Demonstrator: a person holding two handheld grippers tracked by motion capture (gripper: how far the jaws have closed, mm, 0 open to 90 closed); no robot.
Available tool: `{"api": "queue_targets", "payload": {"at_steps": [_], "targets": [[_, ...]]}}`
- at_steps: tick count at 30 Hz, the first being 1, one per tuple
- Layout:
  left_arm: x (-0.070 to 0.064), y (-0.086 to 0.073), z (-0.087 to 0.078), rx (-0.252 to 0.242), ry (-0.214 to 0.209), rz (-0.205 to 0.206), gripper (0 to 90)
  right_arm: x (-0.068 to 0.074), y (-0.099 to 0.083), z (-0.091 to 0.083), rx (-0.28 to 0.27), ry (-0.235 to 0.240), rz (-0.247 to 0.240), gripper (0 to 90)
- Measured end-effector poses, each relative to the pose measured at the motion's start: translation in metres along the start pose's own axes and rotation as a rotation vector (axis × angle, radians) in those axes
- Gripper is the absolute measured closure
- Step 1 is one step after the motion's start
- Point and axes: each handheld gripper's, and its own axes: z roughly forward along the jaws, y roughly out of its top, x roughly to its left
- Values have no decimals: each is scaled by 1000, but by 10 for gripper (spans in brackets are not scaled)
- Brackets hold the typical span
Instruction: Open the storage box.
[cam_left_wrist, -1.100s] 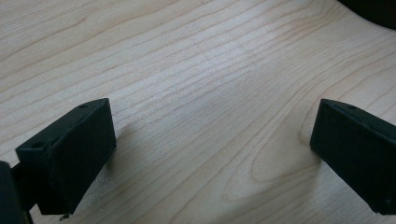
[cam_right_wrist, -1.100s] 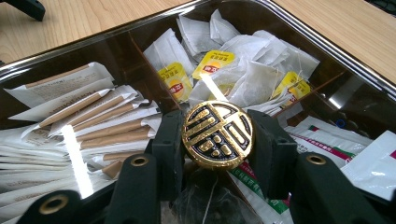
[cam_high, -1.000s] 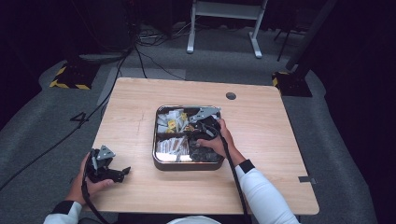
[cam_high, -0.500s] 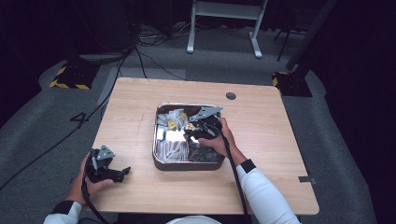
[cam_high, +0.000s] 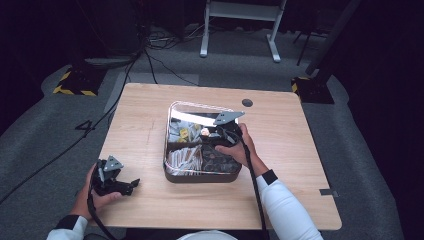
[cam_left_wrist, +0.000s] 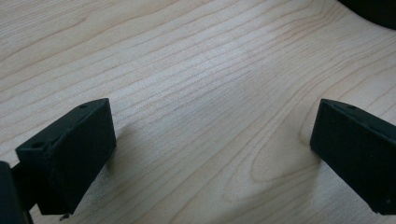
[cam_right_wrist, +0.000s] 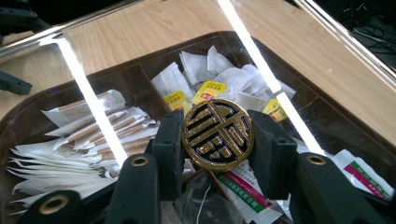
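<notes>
Round black-and-gold medallion (cam_right_wrist: 217, 134), upright, pinched between the right gripper's fingers (cam_right_wrist: 167, 149).

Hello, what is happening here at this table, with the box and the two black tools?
A person works at a wooden table with a gripper in each hand. The right gripper is over the clear-lidded compartment box and is shut on a round gold knob, which seems to be the lid's handle. Under the lid lie tea bags and paper-wrapped sticks. The left gripper rests open and empty near the table's front left corner, above bare wood.
</notes>
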Motion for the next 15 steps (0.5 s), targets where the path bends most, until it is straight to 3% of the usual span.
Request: {"api": "queue_targets", "payload": {"at_steps": [15], "targets": [[0, 0, 0, 0, 0, -3, 4, -1, 6, -24, -55, -7, -4, 588]]}}
